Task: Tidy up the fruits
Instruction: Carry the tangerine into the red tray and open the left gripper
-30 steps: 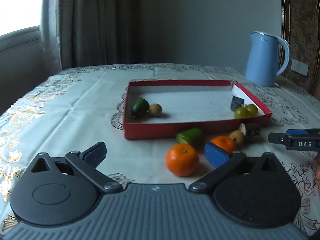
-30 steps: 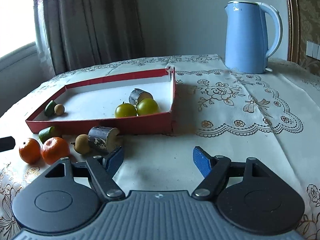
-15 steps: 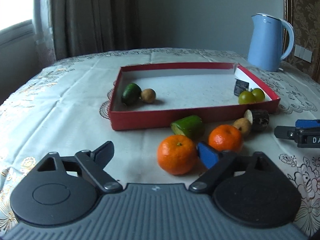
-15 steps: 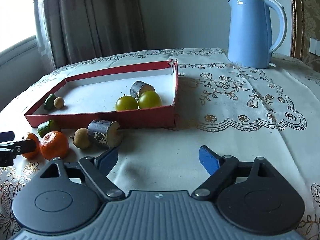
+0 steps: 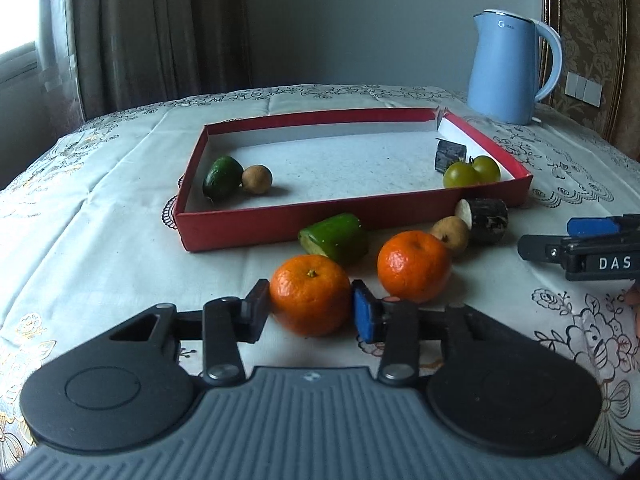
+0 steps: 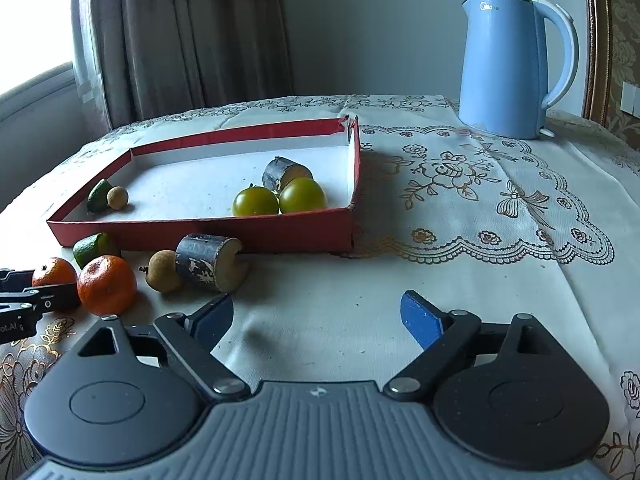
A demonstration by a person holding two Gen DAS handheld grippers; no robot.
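Left gripper (image 5: 311, 312) pads clamp the near mandarin (image 5: 310, 295) on the tablecloth (image 5: 100, 240), at 6 o'clock from the red tray (image 5: 280, 222). Right gripper (image 6: 317, 320) jaws spread wide, holding nothing.

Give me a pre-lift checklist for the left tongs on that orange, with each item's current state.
1. Left tongs bracket the near orange, a pad on each side: ok.
2. Pads pressing firmly on the peel: cannot tell.
3. Second orange apart from the blue pad: ok, narrowly.
4. Bare floor in the red tray for a drop: ok, the middle is open.
5. Green cut piece lies between orange and tray: not ok unless lifted over.
6. Right tongs open and off to the side: ok.
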